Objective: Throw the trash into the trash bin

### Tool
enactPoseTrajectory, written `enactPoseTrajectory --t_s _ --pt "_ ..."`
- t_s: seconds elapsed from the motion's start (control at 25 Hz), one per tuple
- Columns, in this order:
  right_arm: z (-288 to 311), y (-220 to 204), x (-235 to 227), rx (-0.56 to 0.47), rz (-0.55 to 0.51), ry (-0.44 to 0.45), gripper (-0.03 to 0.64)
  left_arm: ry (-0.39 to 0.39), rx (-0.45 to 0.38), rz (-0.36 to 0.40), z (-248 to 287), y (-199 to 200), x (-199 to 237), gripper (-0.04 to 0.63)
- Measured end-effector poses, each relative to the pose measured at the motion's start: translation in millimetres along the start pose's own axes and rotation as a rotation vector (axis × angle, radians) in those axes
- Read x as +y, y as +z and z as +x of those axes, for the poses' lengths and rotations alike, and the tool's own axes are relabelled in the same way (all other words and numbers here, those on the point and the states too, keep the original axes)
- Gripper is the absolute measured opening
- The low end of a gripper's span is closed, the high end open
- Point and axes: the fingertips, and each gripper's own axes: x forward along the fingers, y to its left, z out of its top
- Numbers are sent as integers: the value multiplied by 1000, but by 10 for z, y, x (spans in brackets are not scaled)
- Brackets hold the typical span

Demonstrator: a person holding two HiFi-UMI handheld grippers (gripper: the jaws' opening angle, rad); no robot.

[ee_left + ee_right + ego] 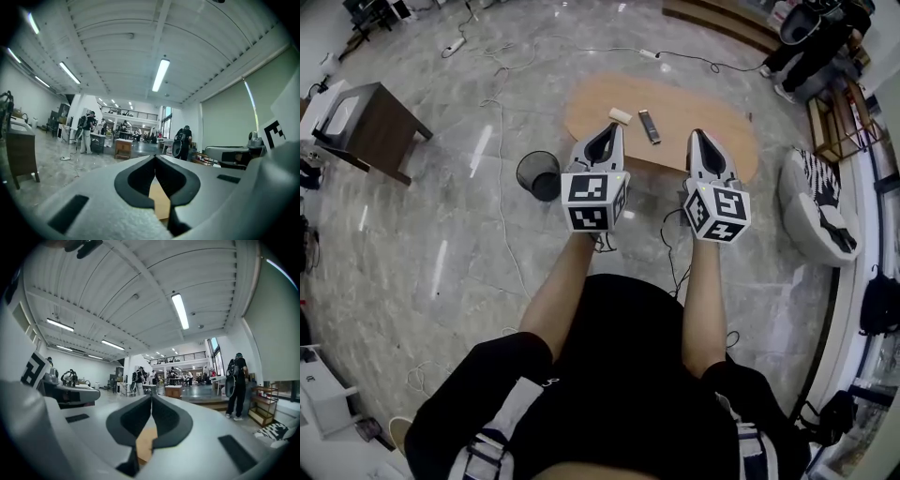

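Observation:
In the head view a low oval wooden table (pixel 712 117) stands ahead of me. On it lie a small pale block (pixel 621 115) and a dark, remote-shaped object (pixel 649 126). On the floor to the left of the table stands a black mesh trash bin (pixel 539 174). My left gripper (pixel 609 133) is held level over the table's near edge, just short of the pale block, shut and empty. Over the same edge, further right, my right gripper (pixel 698 137) is also shut with nothing in it. In the gripper views the left gripper (pixel 155 157) and the right gripper (pixel 151 396) both have their tips closed together.
A dark brown side table (pixel 366 127) stands at the far left. Cables (pixel 502 84) trail over the marble floor round the bin and under the table. A black-and-white cushion seat (pixel 816 202) sits to the right, and a person (pixel 811 37) stands at the back right.

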Motion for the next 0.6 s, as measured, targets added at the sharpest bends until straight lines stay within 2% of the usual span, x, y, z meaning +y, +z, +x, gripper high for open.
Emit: enactPoseTrajectory --t_s 0.2,0.32,0.44,0.6 --pt "536 -6 -152 -35 1 1 12 21 11 -7 458 -67 276 6" --pt "904 -3 -199 -49 -33 -3 12 25 28 1 810 -85 486 6" --pt "1321 -120 -230 -26 -67 3 12 35 54 -9 1193 -163 736 6" --pt "1972 -307 -323 18 -54 -3 12 36 123 -22 1768 -317 1094 6"
